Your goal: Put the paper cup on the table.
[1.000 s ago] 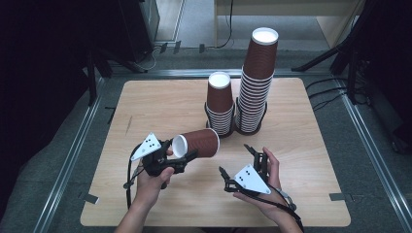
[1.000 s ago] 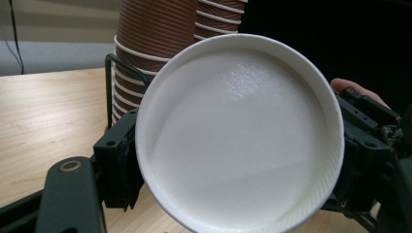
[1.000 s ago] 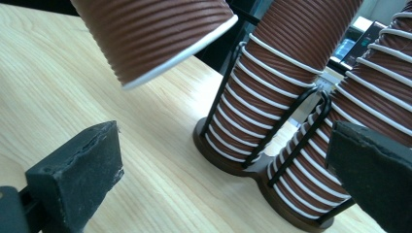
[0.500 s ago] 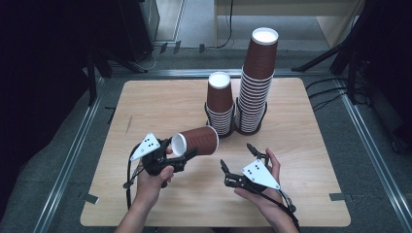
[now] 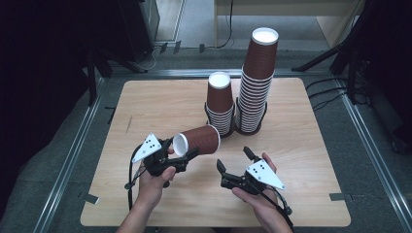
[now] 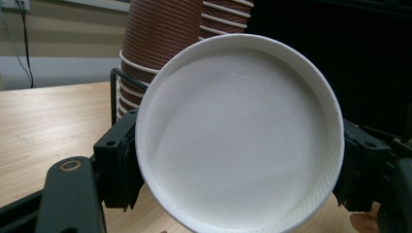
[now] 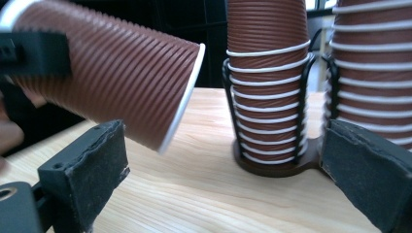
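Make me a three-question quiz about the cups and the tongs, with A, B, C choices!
1. Where is the loose cup?
A. in the left tongs
B. inside a drawer
C. on the floor

2. How many cup stacks stand on the table?
A. five
B. two
C. none

3. How are the right tongs?
A. shut on a spoon
B. holding a stack
C. open, holding nothing

Answers:
1 A, the left tongs grip it near its closed end, lying sideways.
2 B, a short stack beside a tall stack.
3 C, their jaws stand apart with nothing between.

Black gripper (image 5: pixel 179 153); grey three-cornered plate (image 5: pixel 147 147)
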The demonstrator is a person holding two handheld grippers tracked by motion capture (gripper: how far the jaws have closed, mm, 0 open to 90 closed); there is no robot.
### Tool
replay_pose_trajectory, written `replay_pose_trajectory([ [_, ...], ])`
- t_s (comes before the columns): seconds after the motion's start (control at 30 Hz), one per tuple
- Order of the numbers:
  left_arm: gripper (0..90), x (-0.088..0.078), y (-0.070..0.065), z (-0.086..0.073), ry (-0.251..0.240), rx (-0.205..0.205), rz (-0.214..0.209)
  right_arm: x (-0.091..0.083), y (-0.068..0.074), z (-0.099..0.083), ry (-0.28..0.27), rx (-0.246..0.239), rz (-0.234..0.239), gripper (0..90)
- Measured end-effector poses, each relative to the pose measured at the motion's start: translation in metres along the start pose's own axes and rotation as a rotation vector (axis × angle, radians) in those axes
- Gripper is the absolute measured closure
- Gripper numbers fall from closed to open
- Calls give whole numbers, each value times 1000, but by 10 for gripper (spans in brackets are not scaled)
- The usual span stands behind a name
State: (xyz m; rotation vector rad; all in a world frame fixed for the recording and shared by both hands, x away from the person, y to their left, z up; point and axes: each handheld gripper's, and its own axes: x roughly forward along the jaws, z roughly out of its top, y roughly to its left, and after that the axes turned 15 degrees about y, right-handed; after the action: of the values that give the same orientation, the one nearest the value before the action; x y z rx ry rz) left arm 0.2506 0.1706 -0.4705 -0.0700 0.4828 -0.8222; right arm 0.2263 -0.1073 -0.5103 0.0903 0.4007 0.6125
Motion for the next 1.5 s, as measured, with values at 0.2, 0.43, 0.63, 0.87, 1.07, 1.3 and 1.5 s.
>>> replay_pose_trajectory([
  [0.2,218,2,0,-1,-6,-5,0,3,5,-2,-8,106,100,29],
  [0.43,218,1,4,-1,-30,-24,-6,6,11,0,-41,239,165,38],
  [0.63,218,2,4,-1,-40,-22,-15,9,7,4,-50,435,233,38],
  [0.87,218,4,4,-1,-49,-19,-23,15,10,12,-37,689,330,36],
  [1.07,218,5,3,0,-56,-11,-22,19,12,11,16,820,363,0],
  [1.3,217,10,1,-4,-52,-5,-24,25,12,12,10,990,383,0],
  [1.5,217,15,-3,-7,-49,8,-21,33,19,13,-19,1110,376,0],
])
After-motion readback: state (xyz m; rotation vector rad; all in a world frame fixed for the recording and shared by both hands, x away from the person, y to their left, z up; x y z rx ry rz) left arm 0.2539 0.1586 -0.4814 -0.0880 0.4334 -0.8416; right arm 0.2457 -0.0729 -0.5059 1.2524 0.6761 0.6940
